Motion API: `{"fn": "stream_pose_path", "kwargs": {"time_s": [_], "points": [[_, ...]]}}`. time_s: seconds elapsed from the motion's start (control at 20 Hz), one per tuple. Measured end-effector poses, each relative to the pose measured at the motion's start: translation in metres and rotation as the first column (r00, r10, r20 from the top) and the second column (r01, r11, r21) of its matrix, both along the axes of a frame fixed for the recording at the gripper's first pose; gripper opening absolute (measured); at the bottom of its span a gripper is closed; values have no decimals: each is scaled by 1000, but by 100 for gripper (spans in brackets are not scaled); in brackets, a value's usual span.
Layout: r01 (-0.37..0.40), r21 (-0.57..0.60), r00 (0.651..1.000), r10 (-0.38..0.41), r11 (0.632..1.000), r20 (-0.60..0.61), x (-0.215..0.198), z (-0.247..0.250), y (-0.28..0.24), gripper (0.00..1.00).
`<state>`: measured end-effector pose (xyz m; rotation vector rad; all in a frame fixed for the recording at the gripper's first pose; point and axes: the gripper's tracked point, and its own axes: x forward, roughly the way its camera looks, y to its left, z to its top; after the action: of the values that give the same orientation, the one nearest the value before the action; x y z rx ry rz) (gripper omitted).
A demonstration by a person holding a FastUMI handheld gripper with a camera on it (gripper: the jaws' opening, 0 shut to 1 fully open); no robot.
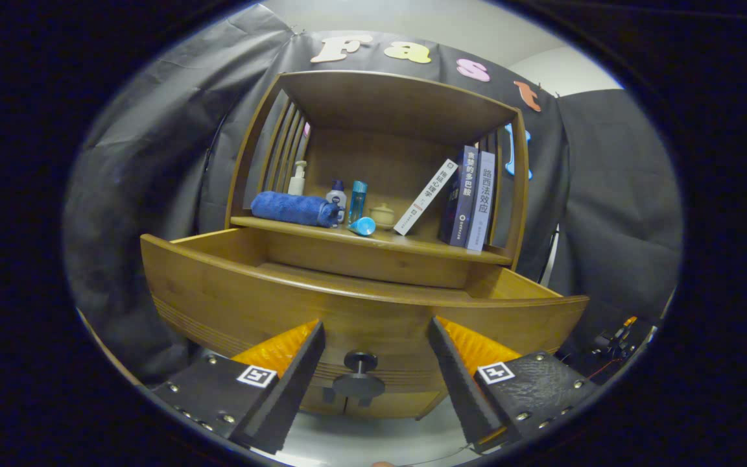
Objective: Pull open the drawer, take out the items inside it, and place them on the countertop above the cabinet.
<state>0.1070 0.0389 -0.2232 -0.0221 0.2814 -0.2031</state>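
A wooden cabinet has its drawer (pixel 231 292) pulled out towards me. The drawer's dark round knob (pixel 360 373) stands between my fingers, with a gap on either side. My gripper (pixel 373 344) is open, its fingertips level with the drawer front. The drawer's inside is mostly hidden behind its curved front; I see only bare wood at the back. Above it lies the countertop (pixel 425 245), a shelf under a wooden hood.
On the countertop lie a rolled blue towel (pixel 292 209), a pump bottle (pixel 297 178), two small bottles (pixel 347 200), a blue tube (pixel 362 226), a small lidded jar (pixel 383 215) and three books (pixel 461 198), one leaning. Black cloth hangs around the cabinet.
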Motion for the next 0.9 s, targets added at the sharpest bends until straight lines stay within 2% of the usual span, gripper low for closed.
{"fn": "stream_pose_path", "kwargs": {"time_s": [0.4,0.55,0.9], "points": [[-7,10,1000,7,1000,9,11,1,-3,97],[-14,6,999,13,1000,33,23,9,-4,97],[11,1,1000,-11,1000,8,57,2,-3,97]]}}
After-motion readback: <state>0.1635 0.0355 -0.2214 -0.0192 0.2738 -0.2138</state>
